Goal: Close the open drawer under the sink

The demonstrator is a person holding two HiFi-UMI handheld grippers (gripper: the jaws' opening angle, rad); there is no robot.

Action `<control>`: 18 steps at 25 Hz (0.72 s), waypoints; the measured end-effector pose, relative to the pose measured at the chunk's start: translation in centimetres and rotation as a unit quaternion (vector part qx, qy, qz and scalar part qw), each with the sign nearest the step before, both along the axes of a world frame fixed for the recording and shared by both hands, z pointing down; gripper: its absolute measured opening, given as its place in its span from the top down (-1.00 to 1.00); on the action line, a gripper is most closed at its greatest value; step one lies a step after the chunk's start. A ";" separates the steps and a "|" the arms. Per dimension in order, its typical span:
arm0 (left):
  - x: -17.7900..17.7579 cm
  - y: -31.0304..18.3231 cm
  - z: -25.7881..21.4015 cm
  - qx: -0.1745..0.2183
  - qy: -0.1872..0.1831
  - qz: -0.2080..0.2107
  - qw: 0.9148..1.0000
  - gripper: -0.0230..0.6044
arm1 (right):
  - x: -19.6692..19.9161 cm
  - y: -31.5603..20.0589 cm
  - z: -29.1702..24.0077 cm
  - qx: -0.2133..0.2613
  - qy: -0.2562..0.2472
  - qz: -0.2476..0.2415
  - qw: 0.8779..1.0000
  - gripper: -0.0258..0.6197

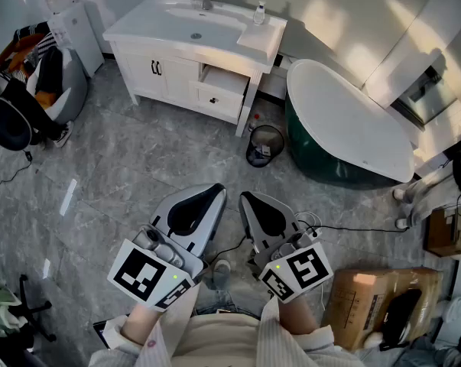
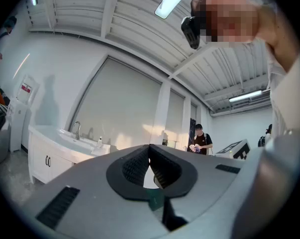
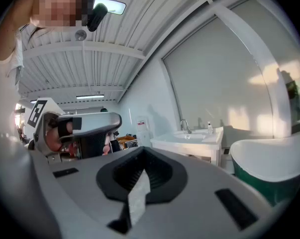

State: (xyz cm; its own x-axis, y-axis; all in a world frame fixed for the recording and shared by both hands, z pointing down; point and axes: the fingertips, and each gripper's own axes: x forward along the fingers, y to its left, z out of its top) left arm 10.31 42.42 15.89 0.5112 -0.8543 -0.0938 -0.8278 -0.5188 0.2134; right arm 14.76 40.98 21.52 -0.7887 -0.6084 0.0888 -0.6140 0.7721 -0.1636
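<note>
— Standing this far back, which step are you on?

— The approach, I'd judge: neither gripper is near the drawer yet. Your left gripper (image 1: 217,189) sits low and close to your body. Its jaws are pressed together with nothing between them, and they point across the floor toward the vanity (image 1: 165,73).

— Where is the drawer?

— The open drawer (image 1: 224,80) is at the vanity's right end, below the sink (image 1: 196,23). It is pulled out and well apart from both grippers. Right of it a waste bin (image 1: 264,145) stands on the floor, then a green bathtub (image 1: 345,125).

— And your other hand?

— Your right gripper (image 1: 244,197) is just beside the left and level with it, jaws likewise closed and empty.

— What does the next move call for?

— Probably walking forward and keeping left of the bin. Then set closed jaws against the drawer front and push straight in; no grasp seems needed.
</note>
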 end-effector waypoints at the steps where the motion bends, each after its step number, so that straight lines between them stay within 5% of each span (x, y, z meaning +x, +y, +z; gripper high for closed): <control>1: 0.2 0.1 0.0 -0.001 0.000 0.002 1.000 0.88 | 0.1 0.1 0.0 -0.001 -0.001 0.001 1.000 0.89; 18: 4.2 2.4 0.3 0.000 -0.009 -0.016 1.000 0.88 | 3.7 2.3 -0.5 0.005 -0.014 -0.021 1.000 0.89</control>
State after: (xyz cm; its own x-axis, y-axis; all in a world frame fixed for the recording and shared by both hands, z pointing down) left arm 14.47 44.82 16.22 0.4851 -0.8703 -0.0858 -0.8477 -0.4920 0.1984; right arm 18.43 43.29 20.97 -0.8151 -0.5761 0.0603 -0.5769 0.7981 -0.1737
